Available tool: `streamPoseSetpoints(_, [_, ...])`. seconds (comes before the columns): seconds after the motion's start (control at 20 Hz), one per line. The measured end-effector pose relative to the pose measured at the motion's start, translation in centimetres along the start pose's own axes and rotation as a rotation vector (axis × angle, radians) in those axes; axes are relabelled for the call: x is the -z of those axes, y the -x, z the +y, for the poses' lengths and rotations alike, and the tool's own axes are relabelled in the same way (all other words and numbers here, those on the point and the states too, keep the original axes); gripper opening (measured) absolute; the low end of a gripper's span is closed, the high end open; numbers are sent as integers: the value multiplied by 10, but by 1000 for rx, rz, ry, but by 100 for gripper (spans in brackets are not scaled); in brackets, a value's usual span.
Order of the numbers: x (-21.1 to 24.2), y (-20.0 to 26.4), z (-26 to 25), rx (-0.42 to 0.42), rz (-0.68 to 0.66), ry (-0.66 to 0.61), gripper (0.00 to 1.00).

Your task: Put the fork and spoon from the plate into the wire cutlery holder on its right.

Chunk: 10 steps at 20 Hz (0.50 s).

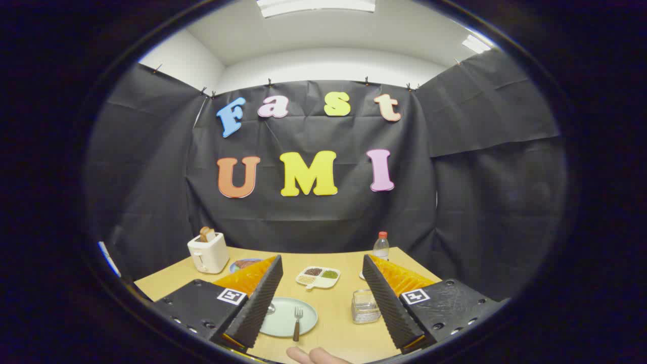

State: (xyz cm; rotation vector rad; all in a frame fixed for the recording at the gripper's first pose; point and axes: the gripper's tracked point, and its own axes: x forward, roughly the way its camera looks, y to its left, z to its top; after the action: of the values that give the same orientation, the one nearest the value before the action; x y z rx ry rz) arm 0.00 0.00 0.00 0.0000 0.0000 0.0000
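In the gripper view, the tool (316,298) hangs high over the near side of the worktop (343,331), looking down and forward along its two fingers (260,298). The fingers stand wide apart and hold nothing; neither touches anything on the worktop.

The plate (306,316) lies below and between the fingers, nearer the left one, whose inner edge hides the plate's left part. The fork (297,323) rests on the plate with its tines pointing away from the tool and its dark handle toward it, so its long axis runs almost straight along the fingers' own line. The spoon (271,308) shows as a small shiny bit just beside the left finger, on the plate's left part; its lie cannot be told.

The wire cutlery holder (365,306) stands on the worktop to the right of the plate, just inside the right finger and apart from the plate.

Judging from this, the coming move is a drop forward and down toward the fork, and the fingers would have to close across the handle, not along it.

Beyond the fingers sit a divided dish (317,277), a toaster (208,252) with bread in it, and a bottle (381,246). A person's hand (316,355) shows at the near edge of the worktop.
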Motion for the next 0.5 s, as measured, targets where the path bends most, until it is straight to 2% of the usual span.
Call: streamPoseSetpoints(0.5, [-10,12,24,-23,-39,30,95])
